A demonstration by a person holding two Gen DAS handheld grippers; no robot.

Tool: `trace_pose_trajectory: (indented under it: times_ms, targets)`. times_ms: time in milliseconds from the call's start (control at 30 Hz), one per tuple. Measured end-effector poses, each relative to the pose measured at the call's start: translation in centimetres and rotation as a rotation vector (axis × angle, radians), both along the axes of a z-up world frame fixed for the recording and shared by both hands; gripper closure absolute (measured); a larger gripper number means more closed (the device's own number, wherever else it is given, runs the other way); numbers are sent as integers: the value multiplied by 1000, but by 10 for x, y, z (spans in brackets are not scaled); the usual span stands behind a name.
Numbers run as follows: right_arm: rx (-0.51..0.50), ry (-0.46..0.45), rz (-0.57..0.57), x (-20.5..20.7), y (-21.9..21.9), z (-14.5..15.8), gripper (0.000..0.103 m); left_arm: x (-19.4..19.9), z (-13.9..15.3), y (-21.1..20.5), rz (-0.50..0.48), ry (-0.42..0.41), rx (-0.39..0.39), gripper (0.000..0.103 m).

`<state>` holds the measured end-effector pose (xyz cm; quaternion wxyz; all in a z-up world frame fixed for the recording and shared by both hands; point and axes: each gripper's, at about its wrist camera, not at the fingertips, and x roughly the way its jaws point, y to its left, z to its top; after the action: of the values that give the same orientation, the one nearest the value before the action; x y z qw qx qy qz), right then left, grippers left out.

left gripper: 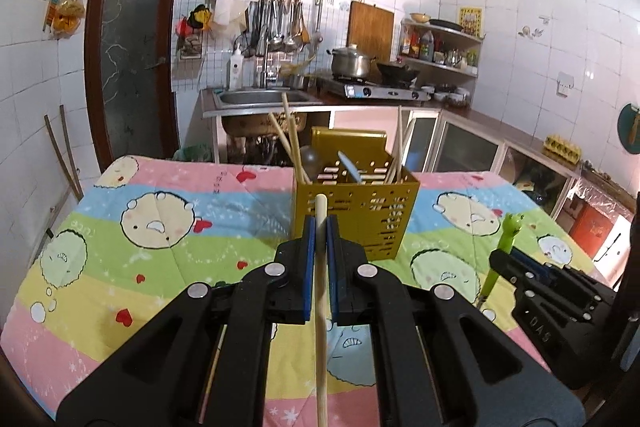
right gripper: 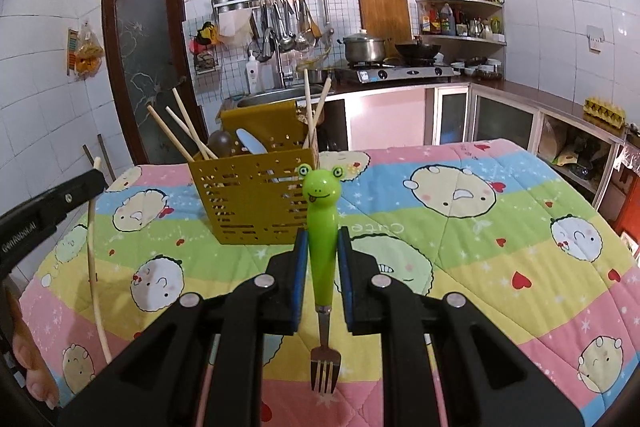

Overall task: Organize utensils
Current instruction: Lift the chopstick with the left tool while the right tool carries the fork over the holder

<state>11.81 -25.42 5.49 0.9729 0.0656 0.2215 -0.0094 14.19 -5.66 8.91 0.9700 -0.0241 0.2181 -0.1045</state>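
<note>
A gold perforated utensil holder (left gripper: pixel 360 211) stands on the quilt-covered table (left gripper: pixel 120 235), holding several chopsticks, a dark spoon and a blue spoon; it also shows in the right wrist view (right gripper: pixel 256 199). My left gripper (left gripper: pixel 320 227) is shut on a wooden chopstick (left gripper: pixel 321 307), just in front of the holder. My right gripper (right gripper: pixel 322 239) is shut on a green frog-handled fork (right gripper: pixel 322 227), tines pointing back toward the camera, in front of the holder's right side. The fork (left gripper: pixel 502 247) and right gripper (left gripper: pixel 520 267) show at the right in the left wrist view.
The table carries a colourful cartoon quilt (right gripper: pixel 480 227). Behind it stand a sink (left gripper: pixel 260 97), a gas stove with a pot (left gripper: pixel 352 63) and wok, and low cabinets (right gripper: pixel 500 119) along the right. A door (left gripper: pixel 132 43) is at the left.
</note>
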Motion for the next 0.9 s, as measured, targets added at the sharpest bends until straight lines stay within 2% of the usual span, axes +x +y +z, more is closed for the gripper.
trace_pose_trajectory:
  times_ms: [533, 733, 900]
  targets:
    - [-3, -55, 19, 8, 6, 21, 88, 7, 27, -3, -6, -81, -19, 99]
    - [11, -87, 21, 17, 4, 33, 88, 23, 39, -6, -13, -97, -27, 99]
    - [17, -123, 14, 37, 2, 55, 88, 45, 61, -12, -7, -140, -36, 99]
